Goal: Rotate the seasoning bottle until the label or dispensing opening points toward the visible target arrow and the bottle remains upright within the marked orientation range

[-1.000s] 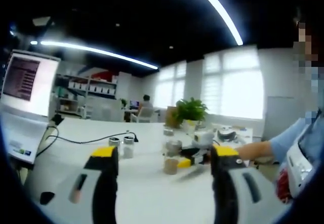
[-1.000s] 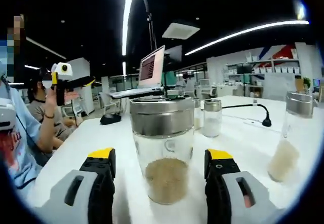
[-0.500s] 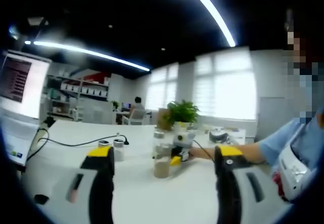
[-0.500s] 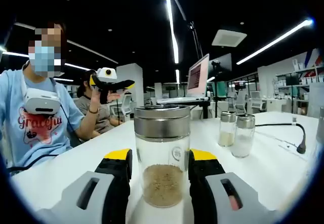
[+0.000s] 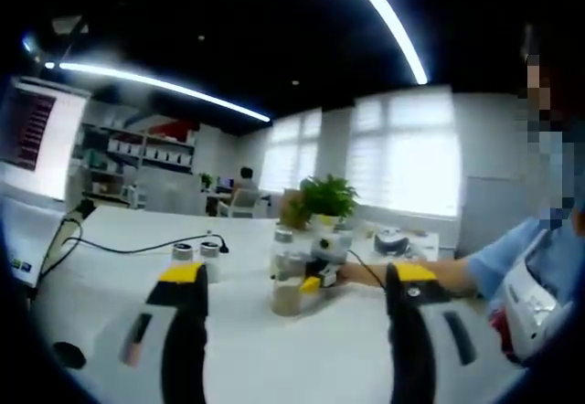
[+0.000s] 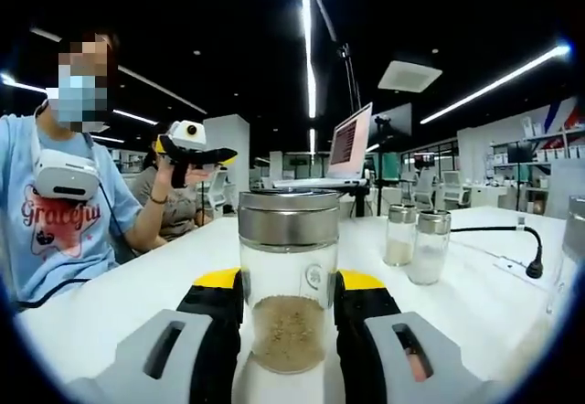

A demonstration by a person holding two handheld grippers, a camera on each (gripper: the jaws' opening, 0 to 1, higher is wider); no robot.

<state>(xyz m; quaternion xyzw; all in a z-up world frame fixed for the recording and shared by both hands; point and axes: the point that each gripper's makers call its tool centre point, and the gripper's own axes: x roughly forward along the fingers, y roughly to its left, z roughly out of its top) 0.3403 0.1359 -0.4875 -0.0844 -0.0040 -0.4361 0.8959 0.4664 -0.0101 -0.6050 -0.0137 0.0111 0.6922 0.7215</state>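
In the left gripper view, the left gripper (image 5: 287,281) hung back with fingers spread on nothing. In the right gripper view, the right gripper (image 6: 287,287) pinched the clear glass seasoning bottle with a steel cap (image 6: 288,287) — upright on the white tabletop (image 6: 475,285), gripped low, probably for turning.

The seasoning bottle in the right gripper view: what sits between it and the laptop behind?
Bare white table in the right gripper view. The seasoning bottle stands between the jaws; the laptop sits far back. Two small shakers stand off to the side.

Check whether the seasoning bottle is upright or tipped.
Upright: the seasoning bottle stands vertical on the table, metal cap level, between the right gripper's fingers.
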